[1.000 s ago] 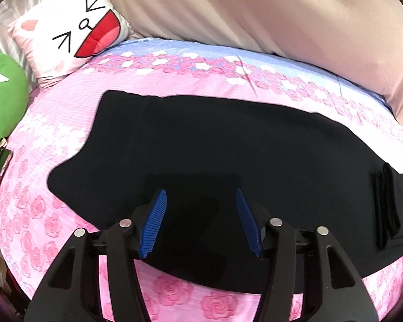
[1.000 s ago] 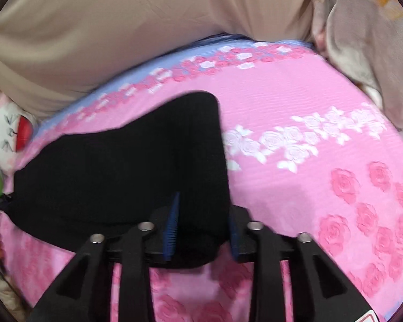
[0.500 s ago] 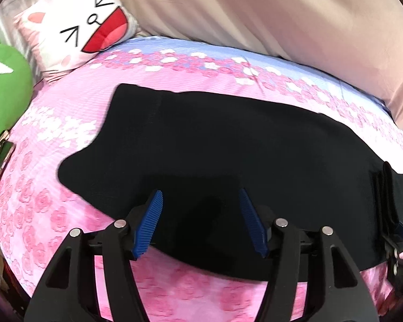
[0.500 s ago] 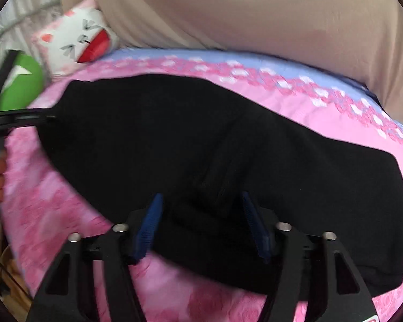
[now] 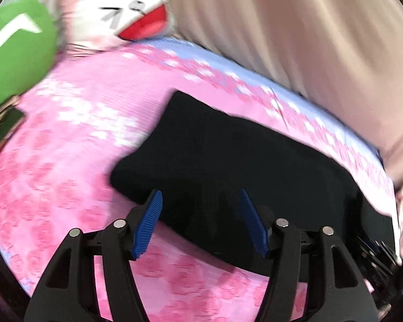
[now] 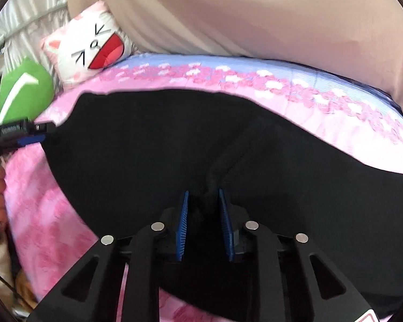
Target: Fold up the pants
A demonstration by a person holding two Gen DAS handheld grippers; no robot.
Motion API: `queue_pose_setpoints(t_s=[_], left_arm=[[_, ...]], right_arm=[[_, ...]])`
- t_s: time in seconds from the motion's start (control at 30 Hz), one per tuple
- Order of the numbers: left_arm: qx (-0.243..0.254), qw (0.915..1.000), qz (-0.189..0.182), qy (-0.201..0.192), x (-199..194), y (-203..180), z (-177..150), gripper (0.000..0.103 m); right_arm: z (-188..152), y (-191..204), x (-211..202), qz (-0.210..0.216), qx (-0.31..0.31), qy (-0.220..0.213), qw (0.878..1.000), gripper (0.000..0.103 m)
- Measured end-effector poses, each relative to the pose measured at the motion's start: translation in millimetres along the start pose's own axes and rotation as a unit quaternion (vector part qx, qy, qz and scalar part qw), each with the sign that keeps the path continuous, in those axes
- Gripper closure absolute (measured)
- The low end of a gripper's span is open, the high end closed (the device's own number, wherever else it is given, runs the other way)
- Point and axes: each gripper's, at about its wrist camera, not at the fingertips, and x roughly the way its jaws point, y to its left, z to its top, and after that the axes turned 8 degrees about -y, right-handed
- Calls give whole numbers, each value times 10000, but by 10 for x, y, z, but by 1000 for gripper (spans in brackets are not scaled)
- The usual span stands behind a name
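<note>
Black knit pants [image 6: 153, 145] lie flat across pink rose-print bedsheet [image 5: 67, 187], bare sheet along near edge. Right gripper [image 6: 202, 204] jaws just closing, narrow, pinching raised pants ridge. Left gripper [image 5: 201, 204] just opening, wide, nothing gripped.

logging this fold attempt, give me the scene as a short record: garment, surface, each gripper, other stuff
garment: black pants, spread flat on the bed
surface: pink floral bedsheet
left gripper: open over the pants' near edge, jaws have just been opening, nothing pinched
right gripper: jaws have just been closing, a bunched ridge of the pants between the pads
other: cat pillow and green cushion at the far left; beige cover behind
</note>
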Motion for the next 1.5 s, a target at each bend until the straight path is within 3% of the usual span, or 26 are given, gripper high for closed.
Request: queue_pose_setpoints(t_s=[0.1, 0.23, 0.27, 0.3, 0.33, 0.43, 0.57, 0.67, 0.8, 0.9, 1.03, 1.07, 1.1, 1.13, 1.17, 1.23, 1.3, 1.43, 1.5], left_arm=[[-495, 9986, 100, 141, 88, 233, 28, 35], [-940, 9939, 56, 582, 434, 338, -24, 34], [-845, 9956, 158, 383, 437, 293, -3, 34], [-793, 9957, 226, 428, 487, 235, 19, 35], [-791, 9956, 250, 443, 506, 201, 29, 43], [-549, 9972, 370, 339, 543, -14, 159, 87], [-46, 9998, 75, -156, 269, -565, 325, 90], [560, 9963, -475, -454, -70, -1187, 313, 90], [1213, 9816, -1427, -375, -316, -2035, 102, 90], [1756, 9692, -1726, -93, -256, -2590, -217, 89], [2402, 9557, -1520, 764, 245, -3010, -823, 79], [2538, 9550, -1379, 671, 261, -3045, -926, 78], [2785, 9527, -1187, 283, 141, -3073, -990, 76], [2920, 9496, -1122, 173, 44, -3074, -1002, 66], [2888, 9485, -1282, 223, -27, -3053, -970, 37], [2509, 9506, -1801, 315, -224, -2913, -784, 20], [2350, 9532, -1902, 74, -420, -2768, -606, 19], [2033, 9679, -1443, -312, -529, -2466, -336, 18], [1851, 9765, -1036, -378, -434, -2270, -259, 18]], right_arm=[[28, -150, -231, 171, 287, -232, 9992, 63], [-61, -292, -282, 134, 634, -131, 9978, 62], [-93, -302, -303, 121, 686, -123, 9975, 62], [-124, -315, -348, 102, 697, -129, 9974, 62], [-160, -336, -395, 51, 685, -123, 9976, 59], [-207, -425, -530, -98, 764, -207, 9968, 54], [-258, -641, -737, -251, 954, -369, 9944, 51], [-269, -778, -812, -329, 1092, -435, 9925, 50], [-303, -902, -903, -391, 1184, -549, 9907, 49], [-386, -1029, -969, -471, 1308, -561, 9887, 48], [-474, -1164, -1028, -537, 1444, -534, 9866, 47], [-482, -1180, -1033, -550, 1446, -524, 9866, 47], [-490, -1197, -1050, -574, 1444, -514, 9865, 47], [-493, -1214, -1075, -570, 1446, -532, 9864, 46], [-487, -1224, -1087, -544, 1450, -539, 9865, 46], [-439, -1234, -1089, -486, 1475, -580, 9862, 46], [-360, -1221, -1067, -193, 1539, -655, 9857, 43], [-173, -1071, -872, 582, 1720, -623, 9814, 36], [-98, -953, -685, 856, 1712, -479, 9803, 35]])
